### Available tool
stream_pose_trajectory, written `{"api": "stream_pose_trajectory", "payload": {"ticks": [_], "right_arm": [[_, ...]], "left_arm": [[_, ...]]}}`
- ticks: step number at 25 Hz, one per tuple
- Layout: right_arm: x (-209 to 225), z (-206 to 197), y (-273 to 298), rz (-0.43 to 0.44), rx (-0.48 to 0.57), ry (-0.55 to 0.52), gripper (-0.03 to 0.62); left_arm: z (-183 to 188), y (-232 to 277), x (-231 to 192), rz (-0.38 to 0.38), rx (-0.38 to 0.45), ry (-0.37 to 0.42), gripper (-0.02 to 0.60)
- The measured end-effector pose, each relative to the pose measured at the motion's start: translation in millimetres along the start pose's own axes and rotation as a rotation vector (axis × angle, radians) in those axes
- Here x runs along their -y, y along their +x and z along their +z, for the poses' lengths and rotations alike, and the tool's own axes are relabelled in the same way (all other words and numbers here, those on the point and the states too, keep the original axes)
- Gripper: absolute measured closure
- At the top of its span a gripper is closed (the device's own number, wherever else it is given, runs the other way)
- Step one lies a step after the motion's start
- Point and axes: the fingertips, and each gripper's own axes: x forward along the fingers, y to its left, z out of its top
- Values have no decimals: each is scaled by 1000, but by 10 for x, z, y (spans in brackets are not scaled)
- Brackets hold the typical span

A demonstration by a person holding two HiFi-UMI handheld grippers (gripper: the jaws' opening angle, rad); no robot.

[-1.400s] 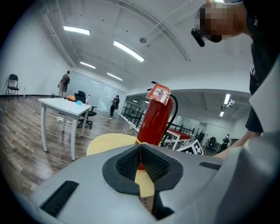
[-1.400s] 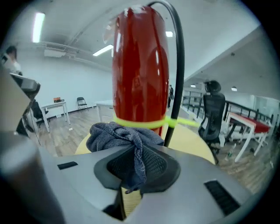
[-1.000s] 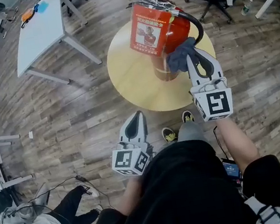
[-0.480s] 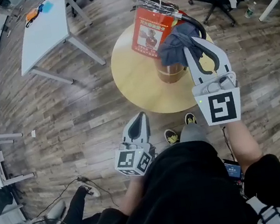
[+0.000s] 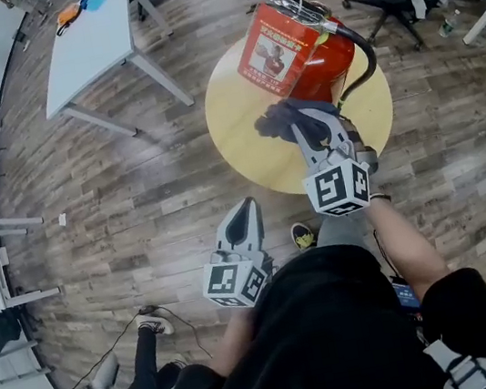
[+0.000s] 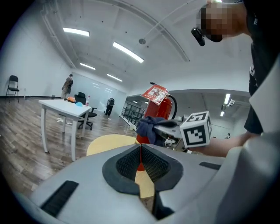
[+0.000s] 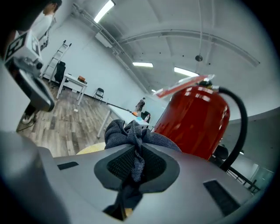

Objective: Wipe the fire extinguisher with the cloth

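Dropping from the extinguisher's upper side since a moment ago, the bunched dark blue cloth (image 5: 275, 122) is now hanging low by its left flank, over the round yellow wooden table (image 5: 235, 116). Left gripper (image 5: 242, 207) is idling off the table's near edge, jaws pressed together on nothing. Right gripper (image 5: 304, 128) is pinching the cloth tight. Glossy red steel fire extinguisher (image 5: 317, 56) with its black hose is standing upright on the table. Wiping is looking partway done; whether the cloth is touching now is unclear, and the far side is probably remaining
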Motion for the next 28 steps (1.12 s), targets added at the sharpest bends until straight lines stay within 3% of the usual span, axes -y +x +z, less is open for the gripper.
{"api": "stream_pose_trajectory", "payload": {"ticks": [6,8,11,15,20,25,28], "right_arm": [[-583,-1215,185,136,-256,27,540],[-559,-1462,142,124,-311,30,540],[-318,-1490,52,69,-299,7,539],[213,-1117,-173,-83,-175,-15,540],[939,-44,-549,-268,96,-46,540],[1212,559,-735,-322,195,-39,540],[1126,687,-737,-284,217,-22,542]], "left_arm": [[-20,-38,-56,13,-14,-8,557],[-22,-8,-42,5,-15,-5,557],[-20,55,-24,-10,-17,-1,557],[-12,122,53,-40,-13,1,557],[-10,157,137,-69,-15,6,557],[9,156,163,-79,-14,12,557],[-17,151,169,-78,-20,12,557]]}}
